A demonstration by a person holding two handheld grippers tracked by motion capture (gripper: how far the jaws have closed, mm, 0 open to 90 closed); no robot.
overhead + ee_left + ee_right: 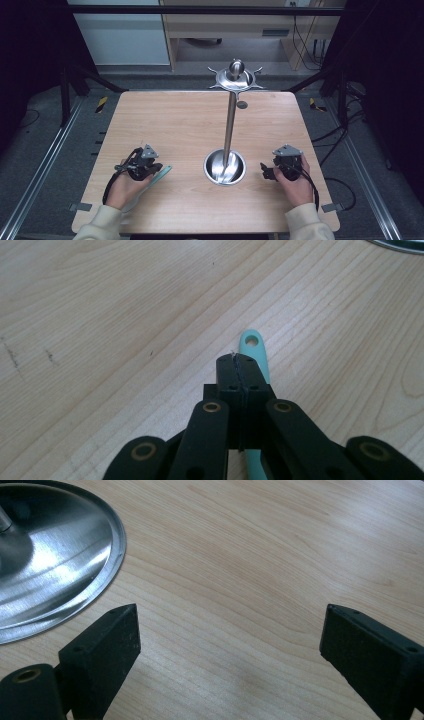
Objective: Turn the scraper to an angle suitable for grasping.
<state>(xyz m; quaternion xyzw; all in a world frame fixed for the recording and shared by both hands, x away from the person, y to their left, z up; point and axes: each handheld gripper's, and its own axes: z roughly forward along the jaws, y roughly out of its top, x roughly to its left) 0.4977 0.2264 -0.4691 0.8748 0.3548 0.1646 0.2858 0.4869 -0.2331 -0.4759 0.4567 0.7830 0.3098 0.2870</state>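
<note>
My left tongs (239, 371): pressed together on a teal handle (254, 347), thin and flat, with a hang-hole at its far tip; the handle lies low over the bench (100, 315) and juts past the tongs toward the stand, its other end hidden beneath my hand. Seen from above, left tongs (152, 169) sit at the near left of the bench, handle (163, 173) pointing right. My right tongs (227, 645): standing wide apart, nothing between them, hovering just beside the steel dish (55, 555) that forms the stand's base. From above, right tongs (266, 171) rest at the near right, well apart from the left. Between both: steel stand (229, 120), an upright pole rising from the round dish (225, 167) to a pronged ring (235, 78) at the top. Risks, as I judge them: the grip sits near one end of a slim, smooth handle, so the piece may pivot or slip when lifted; a swung handle may knock the pole; threading the small hole onto a prong leaves little room for error.
</note>
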